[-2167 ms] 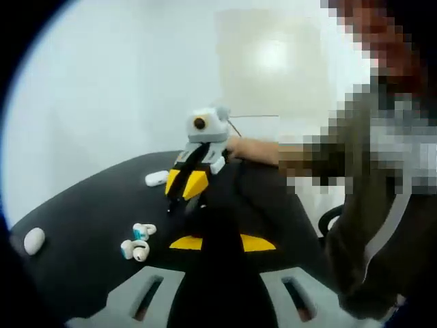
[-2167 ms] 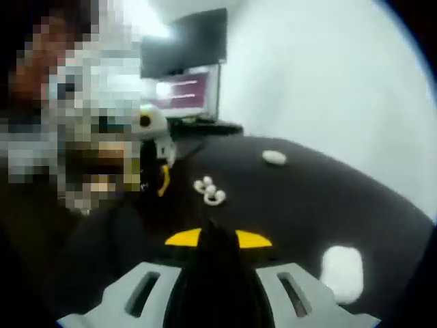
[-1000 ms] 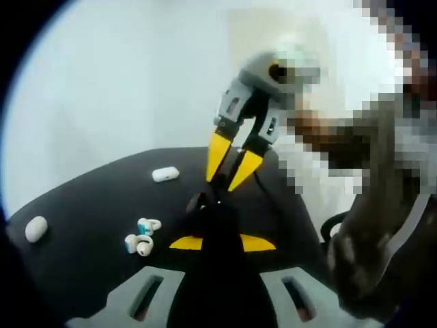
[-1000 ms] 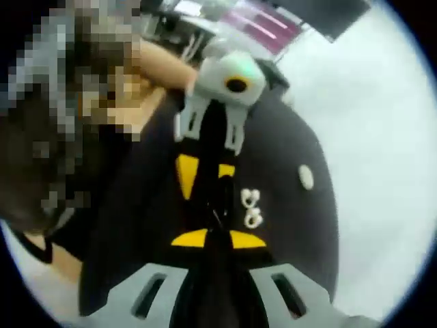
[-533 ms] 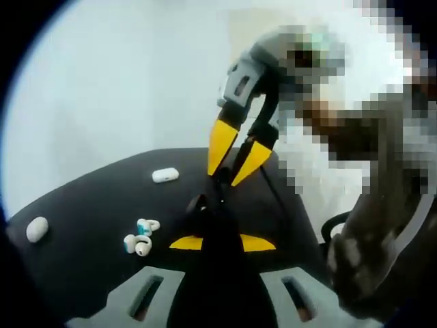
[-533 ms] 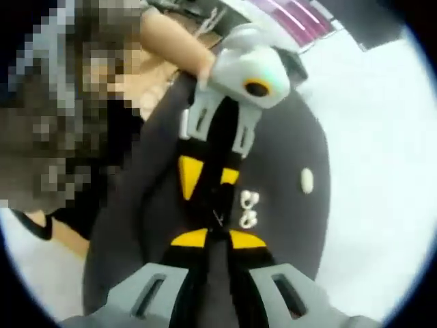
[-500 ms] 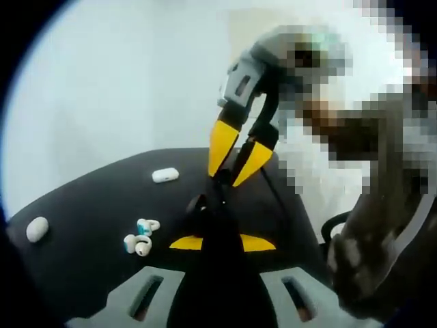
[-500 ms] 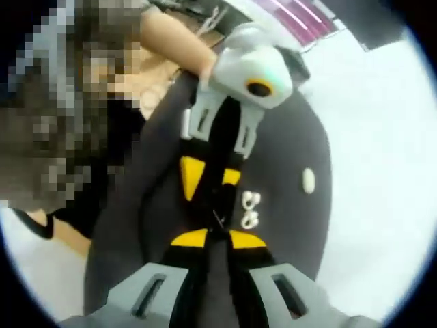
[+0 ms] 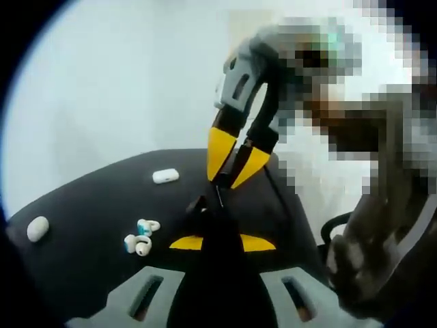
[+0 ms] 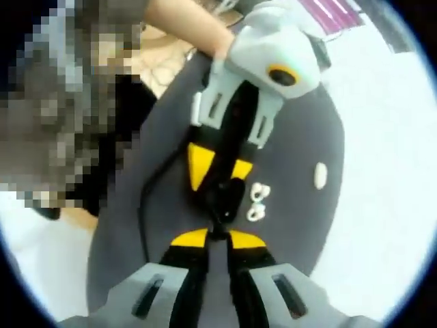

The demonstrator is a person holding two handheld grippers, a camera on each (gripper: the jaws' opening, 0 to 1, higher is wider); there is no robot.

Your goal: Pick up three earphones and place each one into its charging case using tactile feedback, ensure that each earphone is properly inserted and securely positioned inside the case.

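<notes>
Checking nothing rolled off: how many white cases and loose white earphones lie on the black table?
White cases: 2
Loose white earphones: 2, though the small cluster is too blurred to be certain
Total: 4

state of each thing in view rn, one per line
left gripper: shut on a small dark object, held above the table
right gripper: tips at the same dark object, jaws look slightly parted
earphones: loose on the table, not in a case
white case: closed, lying flat
second white case: closed, near the table's edge
</notes>
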